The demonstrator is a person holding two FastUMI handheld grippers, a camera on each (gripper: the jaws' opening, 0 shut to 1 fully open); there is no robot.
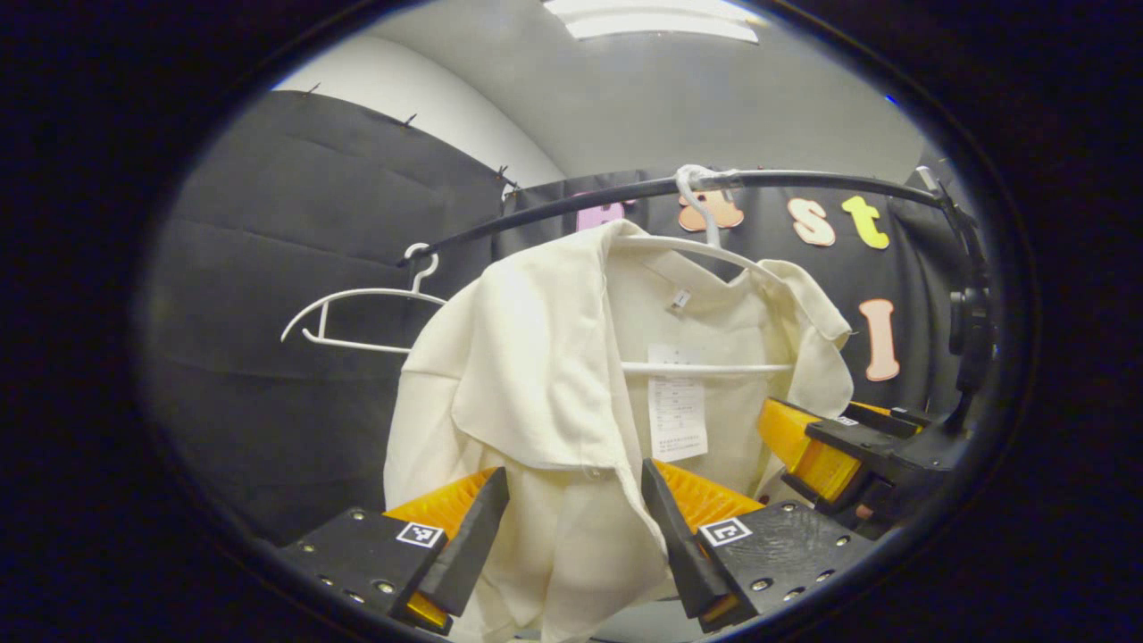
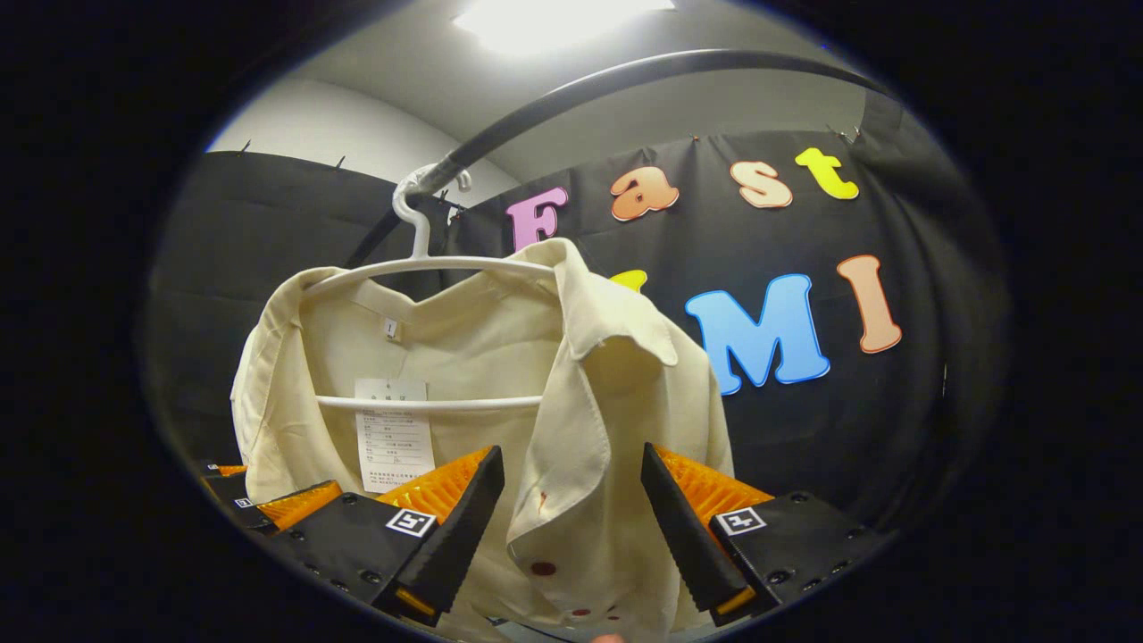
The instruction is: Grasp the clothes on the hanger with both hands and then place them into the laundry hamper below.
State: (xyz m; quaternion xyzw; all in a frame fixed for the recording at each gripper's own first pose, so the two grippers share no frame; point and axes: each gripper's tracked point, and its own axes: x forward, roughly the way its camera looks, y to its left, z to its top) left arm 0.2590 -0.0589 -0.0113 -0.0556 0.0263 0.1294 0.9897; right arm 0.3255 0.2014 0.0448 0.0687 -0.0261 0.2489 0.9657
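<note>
Hanging from a white plastic hanger on a dark, smooth, curved metal rail: a cream, soft woven shirt, open at the front, collar folded over, a white paper tag dangling inside the back panel. Matte, lightly creased cloth, draping in loose folds off the hanger's shoulders. In the right gripper view, same shirt on the same hanger, dark red buttons down the front edge near the bottom.

Further along the rail in the left gripper view, a second white plastic hanger, thin, bare, curved like a bow.

Left gripper: jaws spread wide, black ribbed pads backed by orange ridged plastic, flanking the shirt's left front panel and its hem; cloth between the fingers, neither pad visibly pressing on it. Right gripper: likewise spread apart, straddling the other front edge of the shirt, cloth hanging between the fingers, not pinched.

Also in the left gripper view, at the right, the right gripper seen from the side, orange and black, just beside the shirt's far panel. In the right gripper view, lower left, the left gripper beside the shirt's other edge.
</note>
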